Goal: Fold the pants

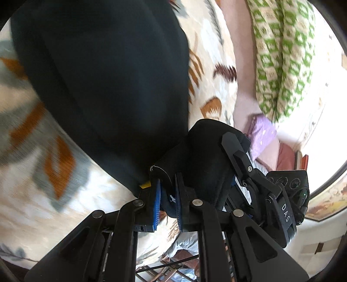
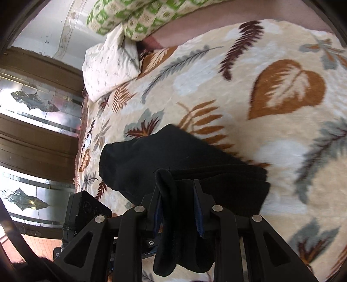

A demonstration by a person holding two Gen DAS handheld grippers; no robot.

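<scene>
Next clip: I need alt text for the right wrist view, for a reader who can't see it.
The right claw is shut on a bunched fold of black pants, held over a cream blanket printed with brown and grey leaves. A white pillow and a green patterned cushion lie at the far end, with the other claw at lower left.
</scene>
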